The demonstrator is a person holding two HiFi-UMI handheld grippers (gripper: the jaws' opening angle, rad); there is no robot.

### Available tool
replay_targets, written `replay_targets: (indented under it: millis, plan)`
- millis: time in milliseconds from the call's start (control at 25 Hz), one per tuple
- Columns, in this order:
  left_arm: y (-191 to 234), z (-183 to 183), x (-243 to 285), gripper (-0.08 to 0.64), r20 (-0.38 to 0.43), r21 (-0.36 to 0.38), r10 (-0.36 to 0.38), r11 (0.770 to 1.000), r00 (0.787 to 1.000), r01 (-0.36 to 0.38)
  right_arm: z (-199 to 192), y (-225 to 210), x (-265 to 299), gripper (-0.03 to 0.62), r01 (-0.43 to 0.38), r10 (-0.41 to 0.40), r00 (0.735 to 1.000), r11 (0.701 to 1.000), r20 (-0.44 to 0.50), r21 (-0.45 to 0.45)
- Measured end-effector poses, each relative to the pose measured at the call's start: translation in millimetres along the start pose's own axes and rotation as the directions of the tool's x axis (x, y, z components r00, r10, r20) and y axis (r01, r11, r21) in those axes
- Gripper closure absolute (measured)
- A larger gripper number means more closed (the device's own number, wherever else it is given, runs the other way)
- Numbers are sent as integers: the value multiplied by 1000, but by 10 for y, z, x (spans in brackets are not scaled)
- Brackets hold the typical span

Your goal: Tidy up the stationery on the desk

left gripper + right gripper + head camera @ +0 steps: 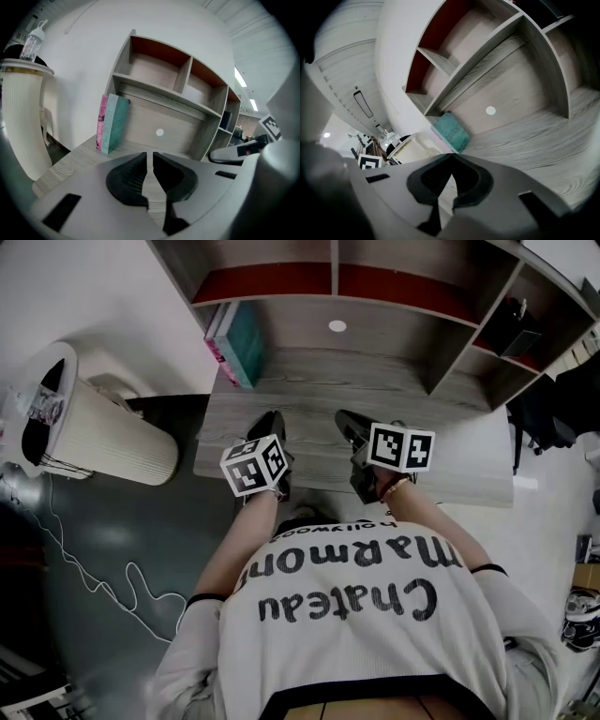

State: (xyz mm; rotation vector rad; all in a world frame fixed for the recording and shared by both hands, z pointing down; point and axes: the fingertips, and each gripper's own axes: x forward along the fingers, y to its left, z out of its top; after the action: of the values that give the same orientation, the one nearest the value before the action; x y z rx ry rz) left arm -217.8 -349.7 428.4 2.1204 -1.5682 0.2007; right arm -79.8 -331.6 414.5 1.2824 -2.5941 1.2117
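The teal and pink books [237, 343] stand upright at the bench's [375, 390] back left corner. No loose stationery shows, so the tidying looks done. Your left gripper [151, 159] has its jaws a slit apart and empty; your right gripper [451, 157] has its jaws closed on nothing.

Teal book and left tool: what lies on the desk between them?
Nothing: the head view shows only bare desk between the teal book and the left tool.
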Motion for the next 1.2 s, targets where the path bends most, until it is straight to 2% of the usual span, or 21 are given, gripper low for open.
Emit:
replay_targets:
  millis: [160,320,440,560,720,840,1200]
  plan:
    - [-266,131,-268,520,77,35,-14,999,997,11,90,181,-129,578,-78,80,996,996,39,-37]
    - [-574,217,-580,528,164,124,-42,992,986,21,152,411,-330,578,-170,176,981,983,86,-70]
    - [-750,213,-766,528,193,150,-61,988,979,32,171,577,-491,578,-200,215,970,971,109,-133]
    - [-797,153,-893,528,202,106,-51,994,978,30,162,681,-629,578,-184,214,970,958,120,-221]
    - [-809,19,-1035,528,202,58,-33,998,979,22,97,714,-771,578,-122,178,974,934,141,-335]
    - [-846,-85,-1112,528,202,50,-31,999,979,22,24,665,-854,578,-92,155,975,932,158,-351]
    - [-910,-350,-1234,528,174,42,-16,999,985,9,-277,580,-983,578,-79,124,987,928,102,-365]
